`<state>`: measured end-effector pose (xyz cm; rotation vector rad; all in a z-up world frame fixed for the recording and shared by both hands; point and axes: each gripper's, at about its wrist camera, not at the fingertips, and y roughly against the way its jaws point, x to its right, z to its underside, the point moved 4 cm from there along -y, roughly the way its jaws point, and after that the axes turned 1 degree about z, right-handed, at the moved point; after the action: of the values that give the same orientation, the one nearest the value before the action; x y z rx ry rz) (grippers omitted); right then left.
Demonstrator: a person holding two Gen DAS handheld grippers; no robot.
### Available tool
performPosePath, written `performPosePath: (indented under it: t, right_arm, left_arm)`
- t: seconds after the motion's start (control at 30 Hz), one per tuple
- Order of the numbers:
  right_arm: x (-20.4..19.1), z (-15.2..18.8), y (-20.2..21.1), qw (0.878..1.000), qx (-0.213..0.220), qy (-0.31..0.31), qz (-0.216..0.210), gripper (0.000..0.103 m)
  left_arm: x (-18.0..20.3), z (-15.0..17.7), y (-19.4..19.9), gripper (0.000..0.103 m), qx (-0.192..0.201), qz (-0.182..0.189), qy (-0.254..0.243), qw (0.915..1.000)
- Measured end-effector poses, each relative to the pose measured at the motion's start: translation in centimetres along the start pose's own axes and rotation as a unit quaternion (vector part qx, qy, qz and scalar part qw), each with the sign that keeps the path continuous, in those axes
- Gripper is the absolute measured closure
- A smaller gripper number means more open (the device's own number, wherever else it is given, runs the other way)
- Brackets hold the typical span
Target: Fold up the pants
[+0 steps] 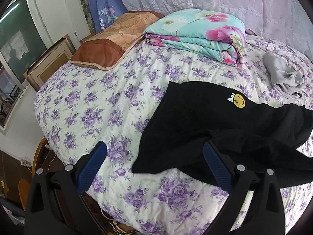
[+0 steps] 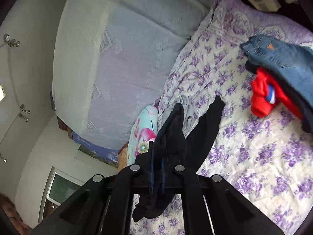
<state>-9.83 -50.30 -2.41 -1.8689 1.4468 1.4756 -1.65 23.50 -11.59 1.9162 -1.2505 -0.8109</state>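
- Left wrist view: the black fabric pants with a yellow smiley patch (image 1: 215,125) lie spread on the bed with the purple-flowered white quilt (image 1: 93,101), near its front edge. One part of them rises off to the right and looks lifted.
- My read: the fold is only starting. The cloth is rumpled and doubled at the near side, and I see no neat rectangle yet.
- The left tongs (image 1: 154,166) are released, with the blue-padded fingers (image 1: 92,168) spread wide. One finger sits over bare quilt and the other at the edge of the black cloth. They hover low, pointed across the bed, holding nothing.
- Further back sit a folded turquoise floral blanket (image 1: 199,35), a brown-orange pillow (image 1: 113,41) and a crumpled grey garment (image 1: 283,78), all well apart from the pants.

- Right wrist view: here the right tongs (image 2: 157,156) are clenched on a bunch of the black pants (image 2: 205,125). Fabric pokes out above the pads and hangs below them.
- This view is tilted sharply, so the gripper looks rolled to one side and raised, with a strip of black cloth trailing down to the quilt (image 2: 254,156).
- A pile of blue denim (image 2: 283,58) over a red garment (image 2: 262,96) waits at the far side of the bed.
- Still to do, I'd judge: carry the held part across, lay it flat, then fold again.
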Motion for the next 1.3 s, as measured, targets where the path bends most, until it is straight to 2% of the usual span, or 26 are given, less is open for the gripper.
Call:
performPosePath:
  t: [0.07,0.13,0.17,0.2,0.23,0.27,0.3,0.33,0.4,0.43,0.47,0.5,0.53,0.6,0.67,0.73,0.8,0.87,0.93,0.97,1.0,1.03,1.1,1.23,1.27,1.3]
  right_arm:
    - [1.2,0.6,4.2,0.998,0.033,-0.003,0.046,0.097]
    - [4.0,1.8,6.4,0.996,0.042,-0.028,0.078,0.096]
    - [5.8,2.5,7.1,0.991,0.040,-0.032,0.122,0.090]
    - [8.0,3.4,7.4,0.981,0.033,-0.033,0.186,0.081]
    - [10.3,4.2,7.3,0.966,0.024,-0.040,0.254,0.039]
    - [12.7,5.1,7.2,0.943,0.013,-0.050,0.330,0.020]
    - [14.7,5.9,7.3,0.914,0.008,-0.055,0.401,0.020]
    - [15.9,6.6,7.6,0.898,0.008,-0.056,0.437,0.021]
    - [16.4,7.6,7.4,0.889,0.022,-0.049,0.454,0.022]
    - [15.7,8.0,6.8,0.889,0.028,-0.035,0.455,0.021]
    - [14.4,8.3,5.4,0.899,0.022,-0.003,0.438,0.021]
    - [12.7,8.7,3.1,0.912,0.001,0.040,0.408,0.021]
    - [10.8,9.4,0.1,0.920,-0.027,0.089,0.380,0.021]
    - [6.2,12.2,-6.8,0.919,-0.090,0.198,0.330,0.022]
    - [2.0,16.4,-13.9,0.904,-0.161,0.295,0.265,0.022]
    - [-1.4,21.6,-20.0,0.877,-0.233,0.369,0.198,0.022]
    - [-3.8,26.8,-24.3,0.843,-0.293,0.425,0.149,0.024]
    - [-5.4,31.5,-27.1,0.801,-0.336,0.480,0.123,0.024]
    - [-6.0,35.0,-28.5,0.763,-0.364,0.522,0.112,0.024]
    - [-6.2,36.0,-28.9,0.753,-0.373,0.530,0.108,0.024]
    - [-6.2,36.6,-29.2,0.750,-0.381,0.531,0.105,0.024]
    - [-6.2,36.7,-29.5,0.749,-0.387,0.527,0.103,0.024]
    - [-6.2,36.7,-30.0,0.751,-0.391,0.521,0.106,0.024]
    - [-5.6,35.9,-30.0,0.763,-0.385,0.504,0.125,0.023]
    - [-5.5,35.8,-29.9,0.765,-0.382,0.502,0.129,0.023]
    - [-5.2,35.5,-29.9,0.765,-0.381,0.501,0.134,0.023]
  left_arm:
    - [-0.7,-0.4,-0.4,0.006,0.003,0.001,0.000,1.0000]
    - [-1.4,-0.4,-1.2,0.006,-0.004,0.006,0.005,1.0000]
    - [-1.6,-0.3,-1.8,0.006,-0.011,0.004,0.004,0.9999]
    - [-1.7,-0.1,-2.2,0.006,-0.017,0.005,0.004,0.9998]
    - [-1.7,0.1,-2.7,0.006,-0.025,0.007,0.002,0.9997]
    - [-1.6,0.4,-3.1,0.006,-0.031,0.008,-0.003,0.9995]
    - [-1.4,0.6,-3.3,0.006,-0.035,0.012,-0.007,0.9993]
    - [-1.3,0.9,-3.4,0.006,-0.039,0.018,-0.010,0.9990]
    - [-0.8,1.5,-3.6,0.006,-0.049,0.041,-0.012,0.9979]
    - [-0.7,1.8,-3.6,0.006,-0.054,0.051,-0.014,0.9971]
    - [-0.6,2.2,-3.7,0.006,-0.057,0.058,-0.015,0.9966]
    - [-0.4,2.6,-3.7,0.006,-0.059,0.064,-0.015,0.9961]
    - [-0.2,3.0,-3.7,0.006,-0.062,0.075,-0.017,0.9951]
    - [0.5,4.2,-3.4,0.006,-0.075,0.120,-0.021,0.9896]
    - [1.2,5.6,-3.0,0.006,-0.087,0.167,-0.022,0.9818]
    - [1.9,7.6,-2.7,0.006,-0.107,0.213,-0.016,0.9712]
    - [2.2,9.3,-3.0,0.006,-0.121,0.244,0.007,0.9622]
    - [2.3,10.4,-4.0,0.006,-0.136,0.270,0.050,0.9521]
    - [2.0,10.9,-5.3,0.006,-0.147,0.308,0.116,0.9326]
    - [1.9,11.0,-6.0,0.006,-0.152,0.331,0.151,0.9188]
    - [1.9,11.2,-6.7,0.006,-0.159,0.350,0.181,0.9052]
    - [1.9,11.3,-7.5,0.006,-0.166,0.371,0.213,0.8882]
    - [1.9,11.2,-9.0,0.006,-0.169,0.398,0.258,0.8642]
    - [1.3,10.7,-11.5,0.008,-0.164,0.415,0.328,0.8327]
    - [1.1,10.5,-12.0,0.017,-0.161,0.414,0.344,0.8273]
    - [0.8,10.4,-12.3,0.045,-0.160,0.412,0.352,0.8250]
